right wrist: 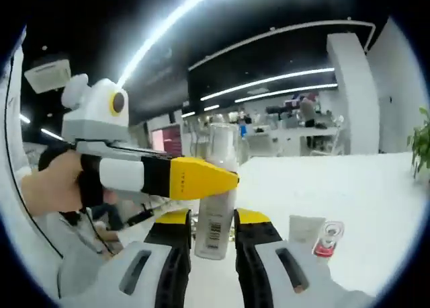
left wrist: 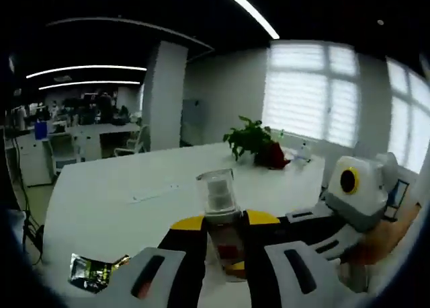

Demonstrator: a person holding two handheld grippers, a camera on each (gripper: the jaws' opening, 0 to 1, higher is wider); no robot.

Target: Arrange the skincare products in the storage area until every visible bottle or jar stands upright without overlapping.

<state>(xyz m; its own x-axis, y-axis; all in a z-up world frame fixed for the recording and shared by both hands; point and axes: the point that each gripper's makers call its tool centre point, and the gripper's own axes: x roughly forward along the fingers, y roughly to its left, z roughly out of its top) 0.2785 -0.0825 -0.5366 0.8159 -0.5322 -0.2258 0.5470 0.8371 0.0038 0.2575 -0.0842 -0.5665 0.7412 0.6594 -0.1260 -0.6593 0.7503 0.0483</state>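
Note:
A clear skincare bottle [left wrist: 219,199] with a transparent cap and a red label stands upright between the yellow-tipped jaws of my left gripper [left wrist: 225,220], which is shut on it. In the right gripper view the same kind of bottle [right wrist: 215,220], barcode side facing me, sits between the jaws of my right gripper [right wrist: 212,218], which is shut on its lower body. The left gripper [right wrist: 191,178], held by a hand [right wrist: 57,183], crosses it from the left higher up. The right gripper [left wrist: 316,220] reaches in from the right in the left gripper view.
The white table [left wrist: 114,194] carries a foil packet [left wrist: 94,273] near its front left, and a potted plant [left wrist: 252,141] and a small bottle [left wrist: 306,150] at the far end. A white tube [right wrist: 306,231] and a red-and-white container [right wrist: 327,239] stand on the table [right wrist: 356,187].

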